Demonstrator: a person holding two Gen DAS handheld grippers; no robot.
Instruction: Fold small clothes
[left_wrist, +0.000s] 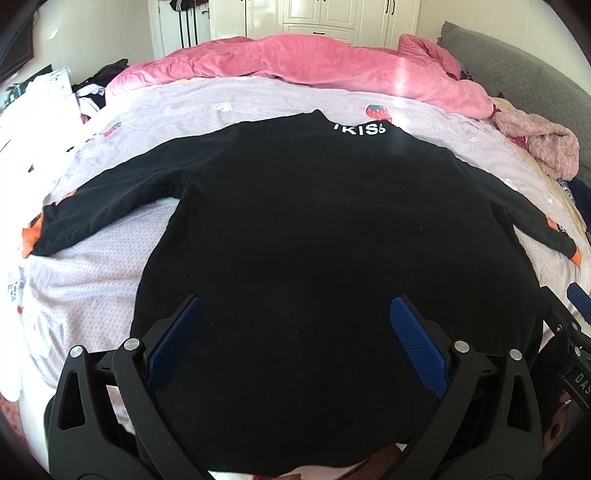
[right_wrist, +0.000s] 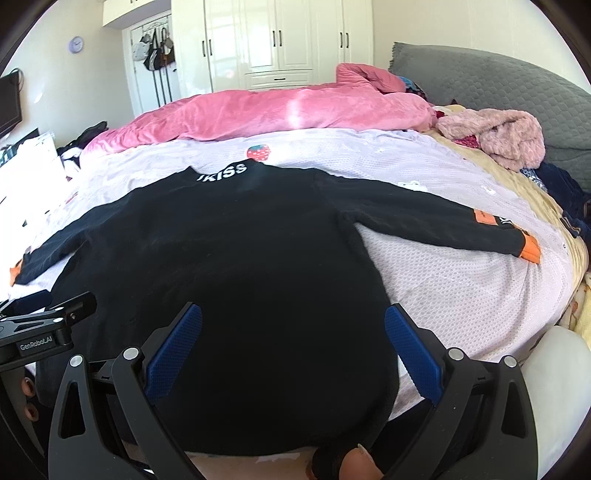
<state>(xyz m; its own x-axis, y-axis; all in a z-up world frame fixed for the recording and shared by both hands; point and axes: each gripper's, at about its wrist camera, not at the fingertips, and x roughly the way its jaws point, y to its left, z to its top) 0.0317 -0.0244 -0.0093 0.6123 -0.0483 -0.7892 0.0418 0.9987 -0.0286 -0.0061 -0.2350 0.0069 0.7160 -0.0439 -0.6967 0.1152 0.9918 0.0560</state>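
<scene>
Both claws, left claw (left_wrist: 295, 332) and right claw (right_wrist: 293, 336), wide open, empty, over black sweater (left_wrist: 314, 206) hem.

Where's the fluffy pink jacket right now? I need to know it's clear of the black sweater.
The fluffy pink jacket lies bunched at the far right of the bed, against the grey quilted headboard, beyond the black long-sleeved sweater and apart from its right sleeve.

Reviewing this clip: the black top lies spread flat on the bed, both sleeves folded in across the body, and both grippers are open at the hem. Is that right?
Not quite. The sleeves are not folded in: the top has both sleeves stretched out sideways, as the right wrist view shows. The rest stands: it lies flat on the bed, and the left gripper and right gripper are open at the hem.
</scene>
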